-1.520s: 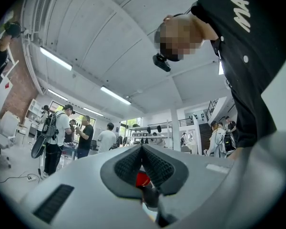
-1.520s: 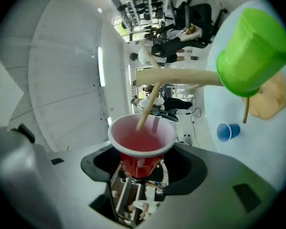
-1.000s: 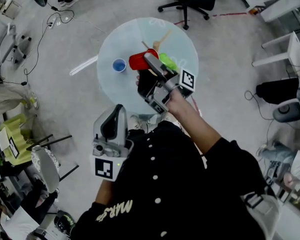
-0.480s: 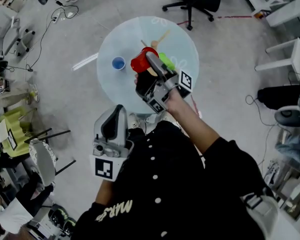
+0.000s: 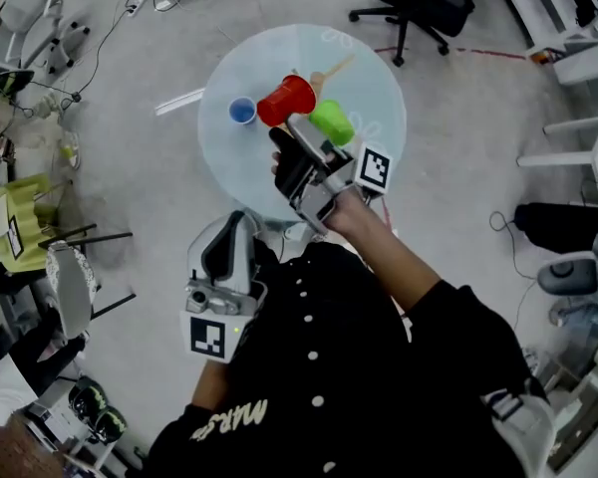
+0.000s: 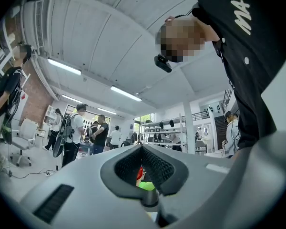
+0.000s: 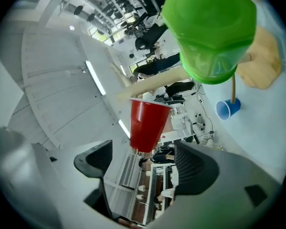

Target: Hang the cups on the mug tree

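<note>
Now the hanging step for the red cup [image 7: 143,123] looks to be at its end. The cup hangs by its rim over a slanting peg of the mug tree [image 7: 152,85]. The right tool [image 7: 140,149] sits just below it, and its jaws have just been opening. They stand wide apart, with the cup's base in line between the tips but neither pad pressing on it. So the cup appears to be let go and carried by the peg alone.

The green cup [image 7: 212,32] is also on the tree, on a peg to the right of the red one in the head view. The blue cup [image 5: 242,112] is apart from the tree on its left side. It seems to stand on the desk [image 5: 229,167], so it is likely the one left to hang.

The left tool [image 6: 142,149] hangs back near the person's body, well away from the tree. Its jaws are closed together with nothing in them.

Next, I judge, the right tool should back straight off from the tree without brushing the red cup, which sits lightly on its peg and could be knocked loose. After that, one tool needs to reach the blue cup, grip its wall, and carry it to a free peg.
</note>
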### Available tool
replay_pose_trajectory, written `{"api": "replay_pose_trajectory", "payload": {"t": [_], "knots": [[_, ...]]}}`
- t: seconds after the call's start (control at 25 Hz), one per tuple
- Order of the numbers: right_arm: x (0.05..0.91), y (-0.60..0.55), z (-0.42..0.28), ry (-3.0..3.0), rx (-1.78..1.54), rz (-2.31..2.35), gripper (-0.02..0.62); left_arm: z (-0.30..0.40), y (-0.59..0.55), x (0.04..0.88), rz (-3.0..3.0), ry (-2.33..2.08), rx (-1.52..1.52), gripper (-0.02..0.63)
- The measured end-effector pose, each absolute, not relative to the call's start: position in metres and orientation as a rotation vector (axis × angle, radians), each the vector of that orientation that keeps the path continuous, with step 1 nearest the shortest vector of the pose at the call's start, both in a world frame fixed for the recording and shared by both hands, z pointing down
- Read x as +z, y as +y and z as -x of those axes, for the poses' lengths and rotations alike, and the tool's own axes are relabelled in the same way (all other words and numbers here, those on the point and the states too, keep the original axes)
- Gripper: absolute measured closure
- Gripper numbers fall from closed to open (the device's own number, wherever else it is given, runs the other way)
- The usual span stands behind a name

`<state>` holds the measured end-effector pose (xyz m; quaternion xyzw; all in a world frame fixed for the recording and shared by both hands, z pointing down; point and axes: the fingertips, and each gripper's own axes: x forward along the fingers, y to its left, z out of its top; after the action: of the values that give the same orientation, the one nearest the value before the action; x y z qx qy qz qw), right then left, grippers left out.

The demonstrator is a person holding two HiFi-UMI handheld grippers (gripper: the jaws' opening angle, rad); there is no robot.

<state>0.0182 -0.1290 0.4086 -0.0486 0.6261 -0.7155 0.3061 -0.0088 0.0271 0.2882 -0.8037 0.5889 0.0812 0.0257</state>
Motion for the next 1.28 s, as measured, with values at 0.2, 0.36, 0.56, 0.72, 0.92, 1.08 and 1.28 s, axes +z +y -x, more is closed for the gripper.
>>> {"api": "replay_pose_trajectory", "payload": {"t": [0.2,0.36,0.56,0.72,0.92,1.08,1.28], "knots": [[0.416,-0.096,0.005,2.05,-1.726,0.215,0.203,0.032,0.026,0.296,2.488,1.792,0.273,0.612],[0.426,-0.056,0.037,2.534,-1.38,0.397,0.212,0.073,0.019,0.292,2.468,1.746,0.28,0.612],[0.459,-0.059,0.061,3.019,-0.686,0.929,0.241,0.132,-0.013,0.294,2.466,1.737,0.221,0.612],[0.488,-0.073,0.079,3.077,-0.664,1.064,0.239,0.156,-0.037,0.304,2.562,1.705,0.25,0.612],[0.525,-0.095,0.101,3.115,-0.679,1.132,0.239,0.174,-0.057,0.324,2.616,1.633,0.218,0.612],[0.562,-0.114,0.119,3.136,-0.67,1.25,0.239,0.188,-0.07,0.339,2.655,1.609,0.216,0.612],[0.616,-0.152,0.138,3.112,-0.627,1.454,0.23,0.209,-0.093,0.365,2.684,1.586,0.19,0.612]]}}
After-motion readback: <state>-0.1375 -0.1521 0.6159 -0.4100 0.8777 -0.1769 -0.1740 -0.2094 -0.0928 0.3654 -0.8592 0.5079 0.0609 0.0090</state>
